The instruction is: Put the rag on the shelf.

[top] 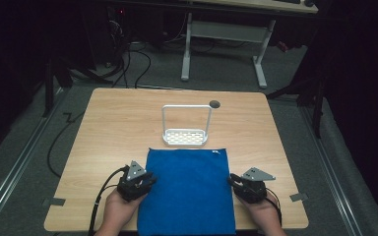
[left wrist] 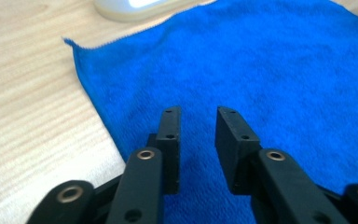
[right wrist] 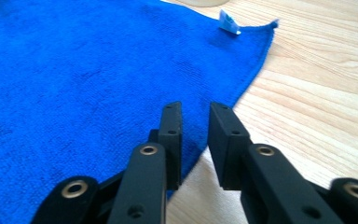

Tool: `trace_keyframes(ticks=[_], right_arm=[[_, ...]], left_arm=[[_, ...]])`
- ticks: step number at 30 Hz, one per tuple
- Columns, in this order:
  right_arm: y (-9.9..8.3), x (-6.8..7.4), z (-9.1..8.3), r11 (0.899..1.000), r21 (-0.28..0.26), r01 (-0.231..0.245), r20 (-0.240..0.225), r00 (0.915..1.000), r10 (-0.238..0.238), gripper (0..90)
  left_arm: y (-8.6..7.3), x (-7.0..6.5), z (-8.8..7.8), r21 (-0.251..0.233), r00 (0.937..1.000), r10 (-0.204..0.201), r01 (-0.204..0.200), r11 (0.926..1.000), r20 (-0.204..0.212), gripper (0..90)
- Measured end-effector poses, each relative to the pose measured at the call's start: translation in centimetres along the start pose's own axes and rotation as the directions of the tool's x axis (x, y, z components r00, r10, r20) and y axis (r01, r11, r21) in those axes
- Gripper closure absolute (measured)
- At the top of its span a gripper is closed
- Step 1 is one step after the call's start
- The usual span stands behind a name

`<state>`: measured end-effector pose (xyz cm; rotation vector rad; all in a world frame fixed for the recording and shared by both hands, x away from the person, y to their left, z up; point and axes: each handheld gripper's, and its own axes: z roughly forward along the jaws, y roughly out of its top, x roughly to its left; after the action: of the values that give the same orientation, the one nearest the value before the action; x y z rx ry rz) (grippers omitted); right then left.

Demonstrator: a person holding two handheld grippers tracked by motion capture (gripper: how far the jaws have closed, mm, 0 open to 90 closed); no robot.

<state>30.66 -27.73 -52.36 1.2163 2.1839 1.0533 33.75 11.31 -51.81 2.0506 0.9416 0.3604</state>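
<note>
- The blue cloth (top: pixel 187 191) lies flat on the wooden bench (top: pixel 108 128), its near edge at or just over the bench's front edge and its far edge just short of a small white rack (top: pixel 185 127) with a tall loop handle.
- It looks like a soft, light, limp towel with a fuzzy nap. I judge it will sag and fold wherever it is lifted and will not slip easily from a pinch.
- The sensible places to take hold are the side edges or corners. A thin hem needs the tool to slide low along the bench, or the jaws will close on nothing.
- A small white tag (right wrist: pixel 227 22) sits near the far right corner of the cloth.
- The left tool (left wrist: pixel 198 140) hovers over the cloth's left edge. Its jaws stand a narrow gap apart with only blue cloth seen between them, gripping nothing.
- The right tool (right wrist: pixel 196 140) sits at the cloth's right edge, jaws likewise slightly parted and empty. The edge runs under its left jaw and bare wood shows under the other.
- Whether either tool touches the cloth I cannot tell.
</note>
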Motion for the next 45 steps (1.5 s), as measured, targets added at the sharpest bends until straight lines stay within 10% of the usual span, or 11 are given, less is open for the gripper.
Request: trace_keyframes(ticks=[8, 14, 25, 34, 45], right_arm=[[-0.3, -0.7, -0.8, 0.999, -0.033, -0.022, 0.052, 0.9984, 0.023, 71.9], [-1.1, -0.8, -1.5, 0.999, -0.035, -0.029, 0.072, 0.9969, 0.031, 69.8], [-1.6, -0.7, -2.2, 0.997, -0.048, -0.057, 0.115, 0.9915, 0.062, 65.6], [0.4, -0.1, -1.0, 0.999, -0.018, -0.036, 0.116, 0.9925, 0.038, 56.6], [4.8, -1.8, 3.5, 1.0, 0.007, -0.015, 0.193, 0.9812, 0.013, 59.2]], left_arm=[[3.1, 1.1, 0.8, -0.021, 0.9985, 0.031, -0.032, 0.9993, -0.044, 68.9], [5.1, 3.3, 2.3, -0.062, 0.9989, -0.024, 0.022, 0.9979, -0.039, 69.5], [3.7, 8.3, 4.4, -0.046, 0.9837, -0.162, 0.159, 0.9863, -0.079, 65.0], [3.8, 8.4, 6.4, 0.012, 0.9867, -0.153, 0.154, 0.988, -0.056, 55.0], [3.9, 7.3, 6.7, 0.025, 0.9952, -0.073, 0.075, 0.9969, -0.065, 71.0]])
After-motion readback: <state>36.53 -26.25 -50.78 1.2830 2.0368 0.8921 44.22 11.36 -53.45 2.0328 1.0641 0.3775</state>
